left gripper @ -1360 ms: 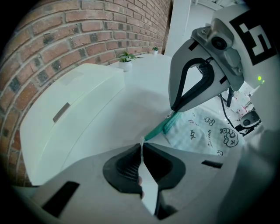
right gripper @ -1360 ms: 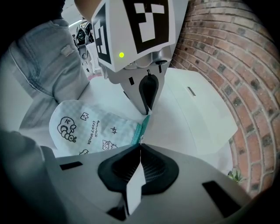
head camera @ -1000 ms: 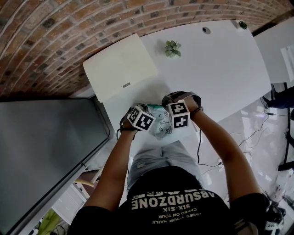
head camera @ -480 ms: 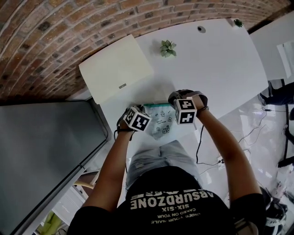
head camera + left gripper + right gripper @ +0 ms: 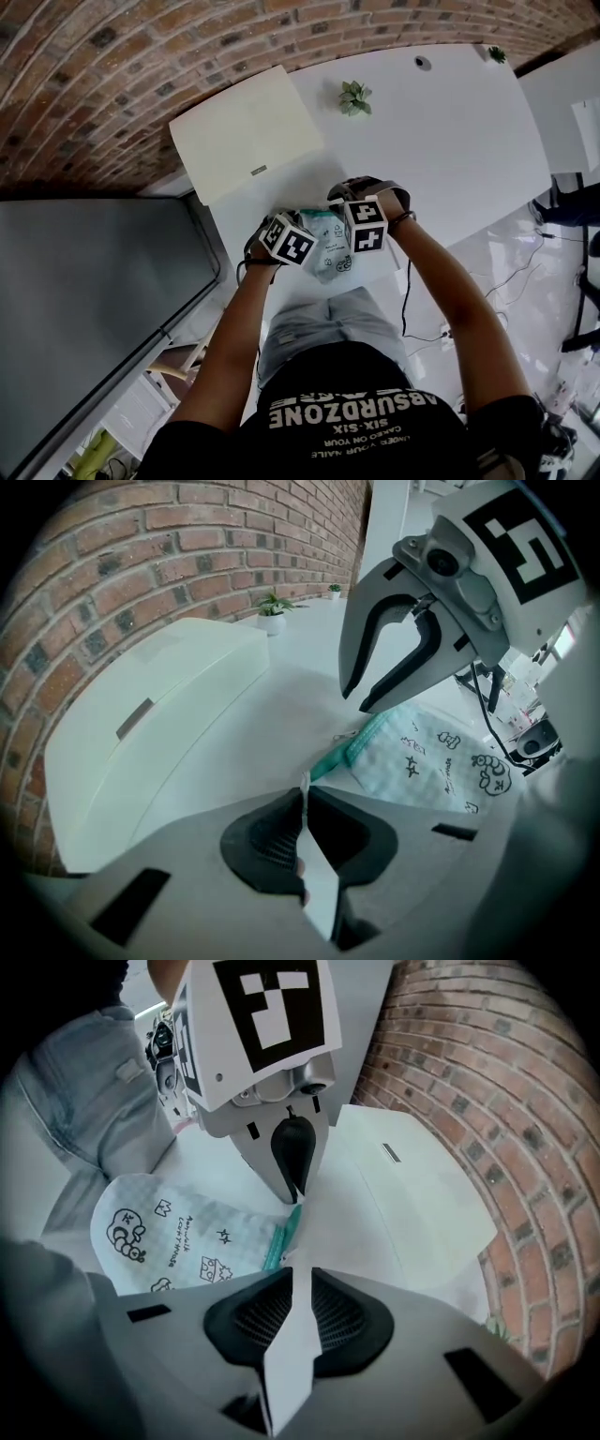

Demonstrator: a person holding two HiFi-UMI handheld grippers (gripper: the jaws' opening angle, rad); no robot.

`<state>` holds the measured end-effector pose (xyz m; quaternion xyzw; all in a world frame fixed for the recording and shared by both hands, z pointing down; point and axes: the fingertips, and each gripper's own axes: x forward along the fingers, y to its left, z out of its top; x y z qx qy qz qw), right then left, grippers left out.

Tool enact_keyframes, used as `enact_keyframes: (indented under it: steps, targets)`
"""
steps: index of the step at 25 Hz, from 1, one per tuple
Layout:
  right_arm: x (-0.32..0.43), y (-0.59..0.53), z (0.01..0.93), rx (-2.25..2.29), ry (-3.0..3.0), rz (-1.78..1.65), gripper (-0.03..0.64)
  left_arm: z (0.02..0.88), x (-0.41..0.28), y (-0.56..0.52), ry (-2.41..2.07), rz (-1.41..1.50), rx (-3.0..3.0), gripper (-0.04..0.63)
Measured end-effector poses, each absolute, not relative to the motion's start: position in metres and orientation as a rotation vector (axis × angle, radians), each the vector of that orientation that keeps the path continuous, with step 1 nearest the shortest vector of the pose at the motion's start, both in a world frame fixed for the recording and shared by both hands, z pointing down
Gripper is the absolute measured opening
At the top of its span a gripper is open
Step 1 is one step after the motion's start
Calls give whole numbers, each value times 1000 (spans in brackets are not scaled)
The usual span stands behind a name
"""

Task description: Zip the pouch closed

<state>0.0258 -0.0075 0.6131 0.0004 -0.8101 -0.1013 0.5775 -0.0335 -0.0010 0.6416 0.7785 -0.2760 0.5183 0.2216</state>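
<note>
Head view: the pouch (image 5: 330,253) lies on the white table (image 5: 450,141), at its near edge.

Left gripper view: the left gripper (image 5: 303,787) is clenched on the pouch's corner beside the teal zipper (image 5: 358,747). The right gripper (image 5: 357,701) hovers just above that zipper.

Right gripper view: its jaws have just been opening, with nothing between them.

Assessment: the zipper looks shut where visible; full closure is unconfirmed.

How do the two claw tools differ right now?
The left gripper is shut on the pouch at its zipper end; the right gripper has just been opening, with nothing between its jaws. The left gripper touches the pouch; the right gripper hangs just above it. Both point steeply down.
</note>
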Motion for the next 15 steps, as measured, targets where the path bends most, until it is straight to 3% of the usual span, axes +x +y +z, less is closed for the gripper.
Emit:
enact_keyframes:
  steps: [3,8,15]
  targets:
    - [13,-17,612,14,-1925,-171,54,641,-34,-2,-769,1420,2158,23]
    - [-16,-33,601,114,-2049,228,51,640,-34,-3,-762,1403,2169,23]
    - [-17,-24,627,91,-1942,359,49,639,-36,-3,-744,1389,2189,23]
